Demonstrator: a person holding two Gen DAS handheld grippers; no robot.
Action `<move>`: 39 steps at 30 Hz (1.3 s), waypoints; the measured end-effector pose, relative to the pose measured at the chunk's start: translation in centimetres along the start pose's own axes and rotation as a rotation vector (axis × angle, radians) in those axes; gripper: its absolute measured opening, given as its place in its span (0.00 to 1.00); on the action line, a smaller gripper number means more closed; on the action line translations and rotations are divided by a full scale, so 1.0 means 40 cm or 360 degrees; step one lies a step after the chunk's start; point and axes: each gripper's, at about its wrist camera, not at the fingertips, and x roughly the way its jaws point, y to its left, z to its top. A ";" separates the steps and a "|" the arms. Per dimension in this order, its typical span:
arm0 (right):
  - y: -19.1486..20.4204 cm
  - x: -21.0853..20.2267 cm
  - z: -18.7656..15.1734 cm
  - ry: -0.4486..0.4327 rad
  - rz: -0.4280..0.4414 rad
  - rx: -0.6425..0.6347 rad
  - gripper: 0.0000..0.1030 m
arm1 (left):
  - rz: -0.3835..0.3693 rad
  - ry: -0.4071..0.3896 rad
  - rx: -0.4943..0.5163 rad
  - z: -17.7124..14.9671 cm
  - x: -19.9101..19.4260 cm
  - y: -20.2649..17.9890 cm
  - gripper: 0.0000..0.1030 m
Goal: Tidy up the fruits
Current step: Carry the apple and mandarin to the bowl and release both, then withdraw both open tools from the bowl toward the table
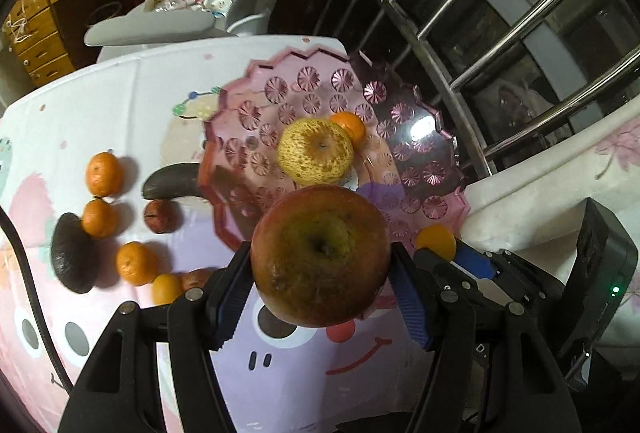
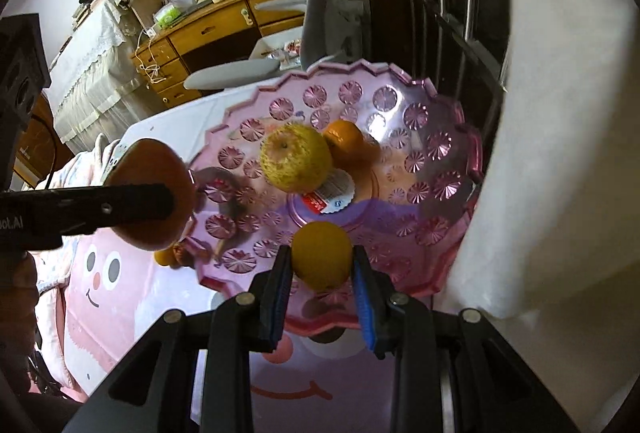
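My left claw (image 1: pixel 320 261) is matte black, its two fingers lined with ribbed blue pads (image 1: pixel 412 309). Round silver screws (image 1: pixel 128 309) sit on the linkage arms behind them. A thin black cable (image 1: pixel 28 273) curves away at the side. My right claw (image 2: pixel 322 261) is built the same: black frame, blue ribbed pads (image 2: pixel 362 297), silver screws (image 2: pixel 173 316). White lettering (image 2: pixel 11 223) marks the left claw's black side.

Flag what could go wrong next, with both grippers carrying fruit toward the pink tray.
The red-brown apple in the left gripper could land on the yellow speckled apple mid-tray and knock it. The right gripper, holding a small orange tangerine, may collide with the left over the scalloped pink plastic tray.
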 end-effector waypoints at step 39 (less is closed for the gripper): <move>0.007 0.000 -0.028 0.0133 0.0151 0.0313 0.49 | 0.0154 -0.0134 -0.0325 -0.150 -0.147 0.170 0.83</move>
